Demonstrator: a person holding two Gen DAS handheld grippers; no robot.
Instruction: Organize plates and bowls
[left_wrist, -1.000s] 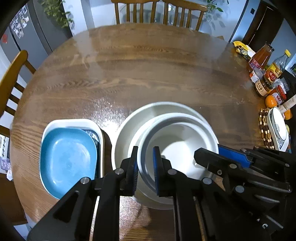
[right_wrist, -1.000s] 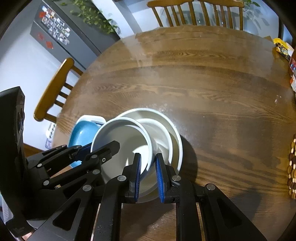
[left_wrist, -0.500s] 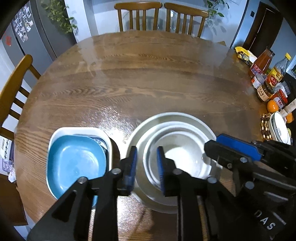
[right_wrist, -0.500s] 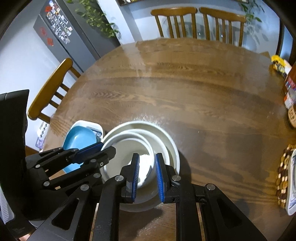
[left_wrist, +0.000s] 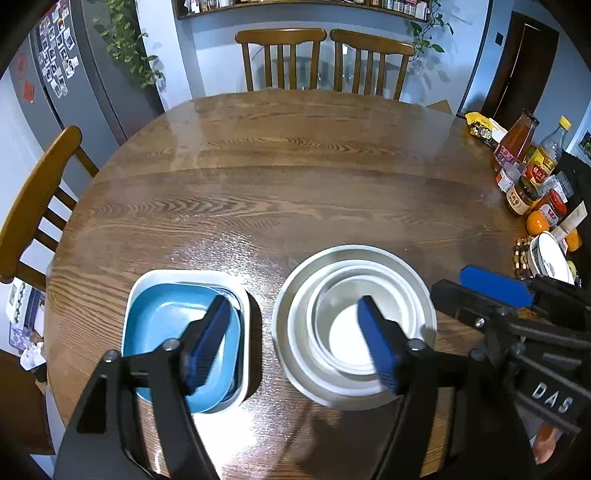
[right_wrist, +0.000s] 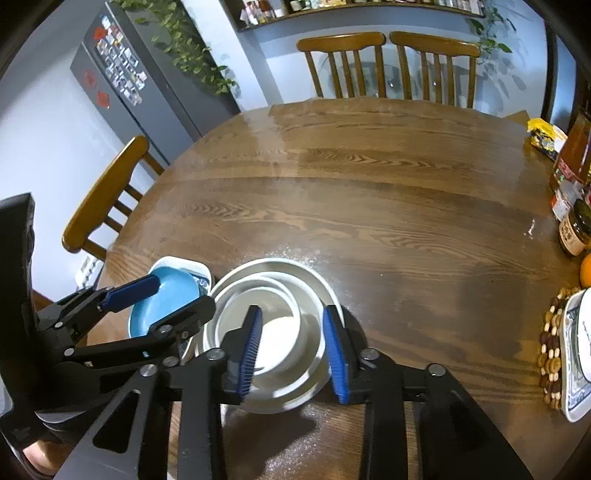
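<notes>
Nested white bowls (left_wrist: 354, 328) on table, under both just-opened tongs, left (left_wrist: 291, 347), right (right_wrist: 293, 349), gripping nothing

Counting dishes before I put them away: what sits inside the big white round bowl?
Two smaller white bowls are nested inside the big white round bowl. Whether anything lies under them cannot be seen.

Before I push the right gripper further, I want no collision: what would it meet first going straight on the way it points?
Most likely the nested white bowls: the open right gripper has just been opening and points down at them, the stack's right side between its fingers, untouched. Depth is unclear.
</notes>
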